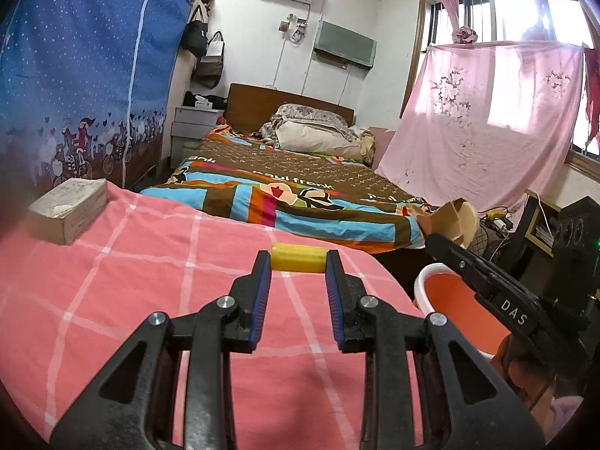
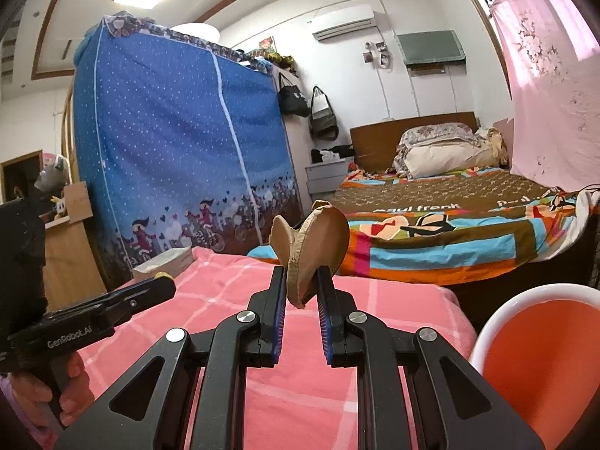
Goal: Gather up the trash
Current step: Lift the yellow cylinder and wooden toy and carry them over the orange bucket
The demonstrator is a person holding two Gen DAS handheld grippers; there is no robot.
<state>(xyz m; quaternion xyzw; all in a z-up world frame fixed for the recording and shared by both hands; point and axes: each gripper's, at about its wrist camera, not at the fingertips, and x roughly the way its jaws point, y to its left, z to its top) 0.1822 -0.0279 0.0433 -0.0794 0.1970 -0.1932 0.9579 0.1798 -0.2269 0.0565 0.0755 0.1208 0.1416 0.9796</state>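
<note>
My left gripper [image 1: 298, 264] is shut on a short yellow cylinder [image 1: 298, 258], pinched end to end at the fingertips above the pink checked cloth [image 1: 150, 281]. My right gripper [image 2: 302, 275] is shut on a crumpled brown paper scrap [image 2: 318, 236] that sticks up past its fingers. In the left wrist view that scrap [image 1: 455, 219] hangs over an orange bin with a white rim [image 1: 422, 285] beside the cloth's right edge. The bin's rim [image 2: 495, 311] also shows at the lower right of the right wrist view. There, the left gripper [image 2: 165, 285] reaches in from the left.
A worn pale box [image 1: 69, 210] lies at the far left of the pink cloth. Beyond are a bed with a colourful quilt [image 1: 300, 187], a blue fabric wardrobe [image 1: 82, 75] on the left and a pink sheet [image 1: 487, 120] hung by the window.
</note>
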